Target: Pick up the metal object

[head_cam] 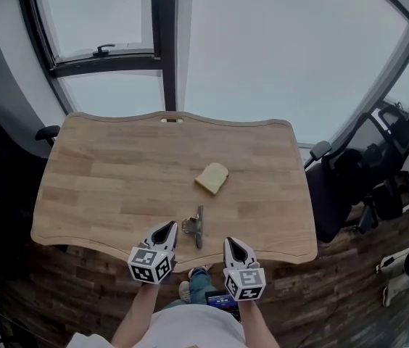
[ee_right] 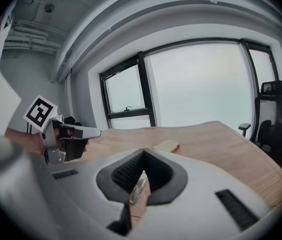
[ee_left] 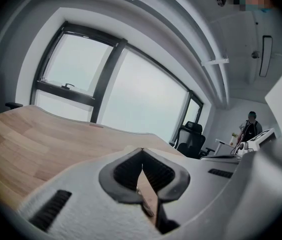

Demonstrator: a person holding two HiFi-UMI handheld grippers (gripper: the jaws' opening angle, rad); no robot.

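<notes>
My left gripper [head_cam: 168, 230] and right gripper [head_cam: 233, 246] sit at lower centre of the head view, jaws closed and empty. The metal object [head_cam: 196, 228] lies on the table [head_cam: 103, 187] between them, just below the bread slice [head_cam: 212, 177].

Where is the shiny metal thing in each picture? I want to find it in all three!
Head view: the metal thing lies on the table near its front edge, between the left gripper and the right gripper.
Left gripper view: a sliver shows low down, through the gap behind the closed jaws.
Right gripper view: a shiny sliver in the same kind of gap.
Shared landmark: the dark window post.
</notes>
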